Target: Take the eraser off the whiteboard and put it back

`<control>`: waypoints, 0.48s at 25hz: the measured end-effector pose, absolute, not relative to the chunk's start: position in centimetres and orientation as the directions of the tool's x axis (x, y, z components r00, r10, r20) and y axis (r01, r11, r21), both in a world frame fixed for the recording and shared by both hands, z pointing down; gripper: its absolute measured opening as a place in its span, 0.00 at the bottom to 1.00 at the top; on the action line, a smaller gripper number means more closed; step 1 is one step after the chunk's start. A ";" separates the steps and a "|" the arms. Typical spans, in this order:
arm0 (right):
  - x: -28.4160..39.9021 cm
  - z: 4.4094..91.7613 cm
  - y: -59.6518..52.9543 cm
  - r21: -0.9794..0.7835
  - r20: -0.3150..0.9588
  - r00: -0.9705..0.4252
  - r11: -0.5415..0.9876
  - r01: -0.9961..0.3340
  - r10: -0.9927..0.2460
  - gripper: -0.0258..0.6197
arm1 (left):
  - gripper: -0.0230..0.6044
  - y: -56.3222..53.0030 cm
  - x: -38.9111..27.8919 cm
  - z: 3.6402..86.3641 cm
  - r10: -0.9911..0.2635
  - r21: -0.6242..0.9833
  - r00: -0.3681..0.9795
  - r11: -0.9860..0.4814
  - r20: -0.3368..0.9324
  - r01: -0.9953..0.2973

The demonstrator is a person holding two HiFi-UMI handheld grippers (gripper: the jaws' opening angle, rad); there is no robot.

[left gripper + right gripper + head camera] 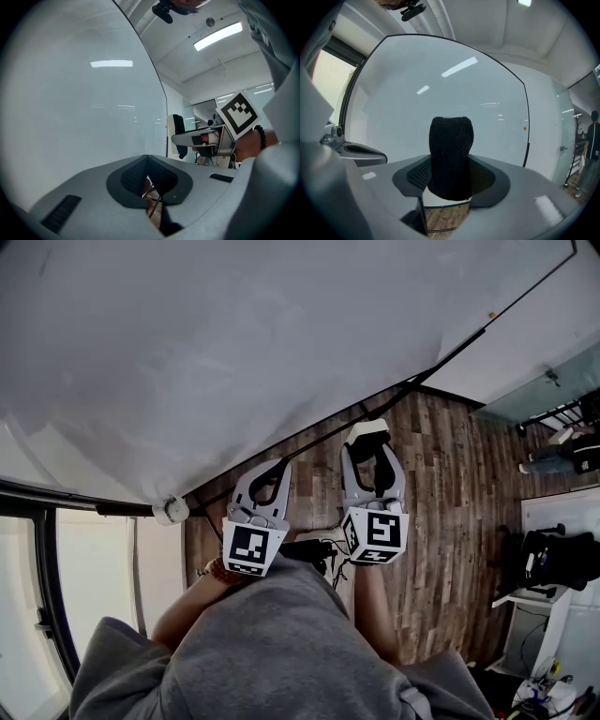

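While the right gripper (449, 183) clamps the eraser (450, 145) (black), whiteboard (440, 79) looms — glossy.

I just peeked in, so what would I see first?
The huge whiteboard fills the top of the head view. Next comes the fuzzy black eraser, sticking up from the right gripper, which pinches it in front of the board. The left gripper beside it is shut and empty.
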State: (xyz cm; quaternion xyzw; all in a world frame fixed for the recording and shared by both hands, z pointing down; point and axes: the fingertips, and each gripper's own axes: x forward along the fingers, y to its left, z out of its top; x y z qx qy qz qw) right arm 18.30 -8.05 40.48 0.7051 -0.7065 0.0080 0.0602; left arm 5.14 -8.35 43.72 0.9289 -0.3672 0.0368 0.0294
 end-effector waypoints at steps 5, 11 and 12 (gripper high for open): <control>18.6 40.9 -7.4 0.069 0.099 0.015 -0.008 -0.998 -0.995 0.41 | 0.05 -8.0 5.3 44.1 -0.674 0.028 0.733 -0.734 0.096 -0.678; 18.9 40.8 -7.0 0.067 0.095 0.024 -0.018 -0.998 -0.995 0.41 | 0.05 -7.8 5.4 44.1 -0.674 0.028 0.733 -0.734 0.094 -0.678; 19.0 40.8 -7.0 0.067 0.095 0.024 -0.018 -0.998 -0.995 0.41 | 0.05 -7.8 5.4 44.1 -0.674 0.028 0.732 -0.734 0.094 -0.679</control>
